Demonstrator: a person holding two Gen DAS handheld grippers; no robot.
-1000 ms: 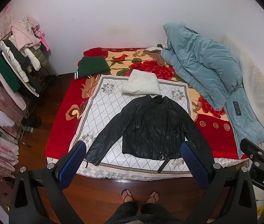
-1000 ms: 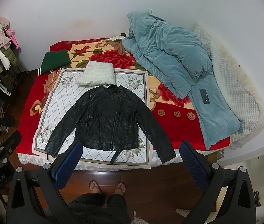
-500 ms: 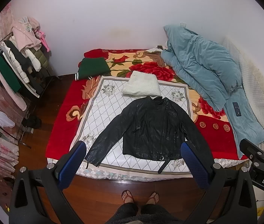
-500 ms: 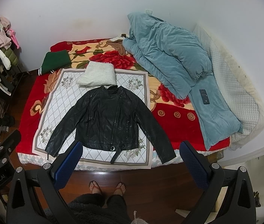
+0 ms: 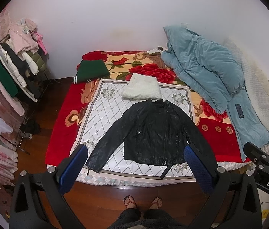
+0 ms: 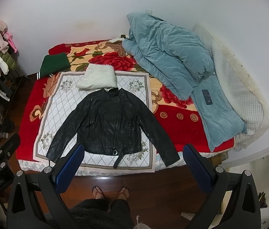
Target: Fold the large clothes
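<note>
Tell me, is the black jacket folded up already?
No, the black jacket lies flat on the bed with both sleeves spread out.

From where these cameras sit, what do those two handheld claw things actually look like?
Each is a black frame ending in two wide-set fingers faced with dark blue textured pads, with silver bolts at the joints. The left gripper has one pad here; the right gripper looks the same. White lettering marks their sides: "DAS" on the right one, partly readable print on the left. The person wears sandals and dark fuzzy clothing.
</note>
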